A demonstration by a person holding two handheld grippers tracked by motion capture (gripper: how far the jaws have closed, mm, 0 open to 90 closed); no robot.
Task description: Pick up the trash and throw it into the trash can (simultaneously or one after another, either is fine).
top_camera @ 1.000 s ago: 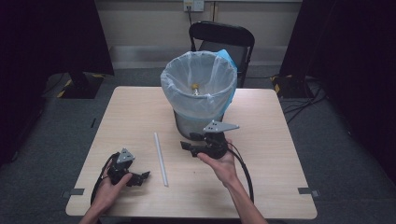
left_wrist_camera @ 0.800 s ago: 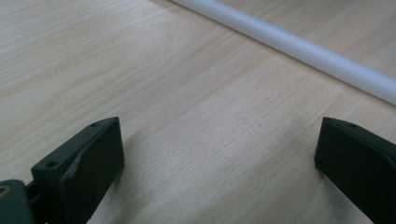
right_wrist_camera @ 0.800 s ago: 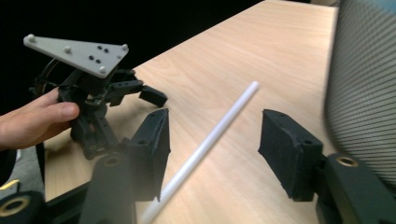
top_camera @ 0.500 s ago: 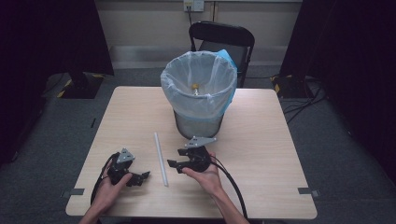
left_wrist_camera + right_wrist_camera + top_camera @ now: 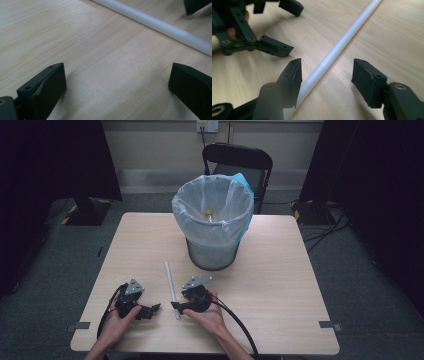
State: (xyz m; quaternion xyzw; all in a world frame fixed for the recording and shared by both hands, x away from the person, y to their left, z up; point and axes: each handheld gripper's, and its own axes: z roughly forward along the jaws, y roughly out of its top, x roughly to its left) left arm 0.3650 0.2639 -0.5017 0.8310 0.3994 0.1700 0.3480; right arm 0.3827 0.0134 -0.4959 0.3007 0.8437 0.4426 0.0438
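Right gripper (image 5: 325,80): low over the table (image 5: 280,270), jaws partly open and just now closing somewhat, set astride the near end of the white tube (image 5: 342,43); pads not pressing it.
Left gripper (image 5: 117,85): jaws wide, nothing between them, resting on the table just beside the tube.
White tube: flat on the table, in front of the lined bin (image 5: 212,220).

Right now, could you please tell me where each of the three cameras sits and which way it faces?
High view: above the person's side, looking forward and down on the table, bin and white tube; both forearms and hands enter from below.
Left gripper view: on the left gripper, looking along its open jaws at bare wood.
Right gripper view: on the right gripper, jaws open astride the tube, the left gripper beyond.
All three views share the tube.
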